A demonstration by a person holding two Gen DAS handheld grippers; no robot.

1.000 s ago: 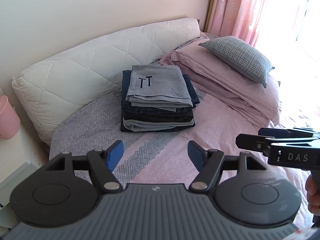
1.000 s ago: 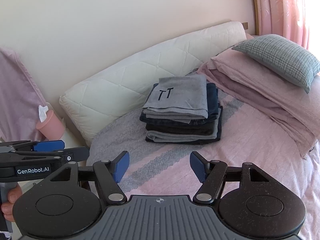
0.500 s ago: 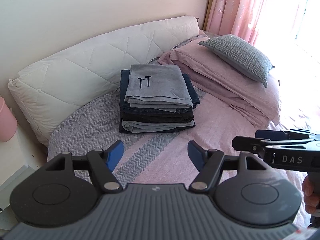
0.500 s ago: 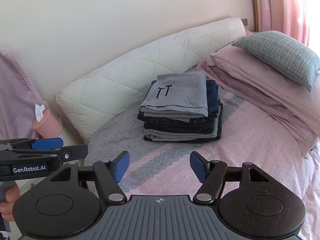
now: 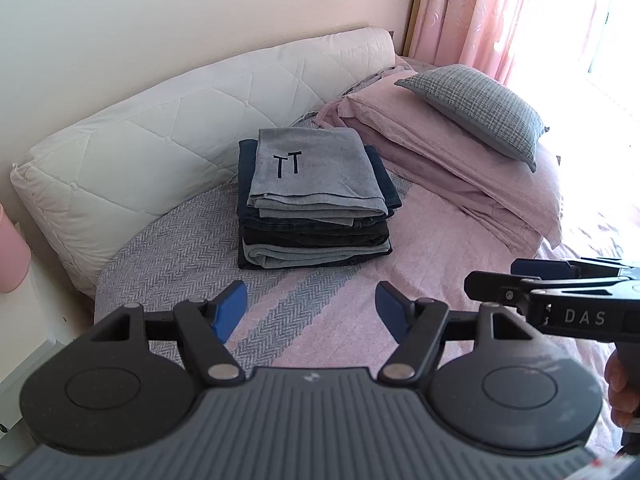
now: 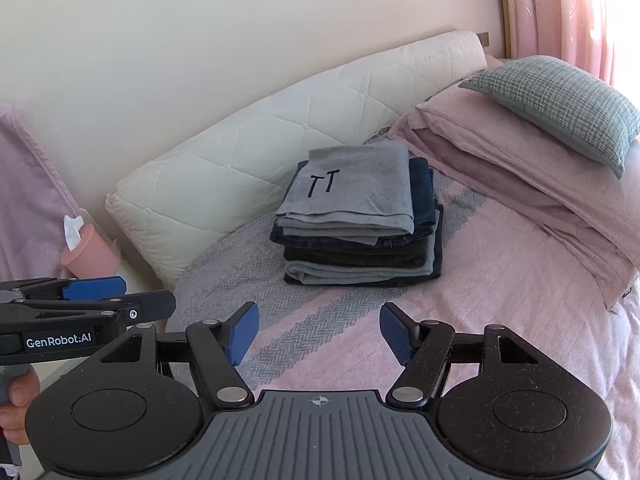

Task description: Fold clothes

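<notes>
Resting on pink bedspread (image 5: pixel 440 240): folded clothes stack (image 5: pixel 316 200); left claw (image 5: pixel 311 312), right claw (image 6: pixel 319 334) wide open, empty.

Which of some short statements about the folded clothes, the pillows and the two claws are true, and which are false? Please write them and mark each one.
1. Both claws are open and hold nothing. True: the left claw and the right claw are spread wide over the bedspread.
2. The top garment of the stack is dark blue. False: the grey garment with "TT" lies on top.
3. The grey checked pillow rests on the folded pink bedding. True.
4. The stack of folded clothes lies on the pink bedding. False: it sits on the bedspread, beside it.
</notes>
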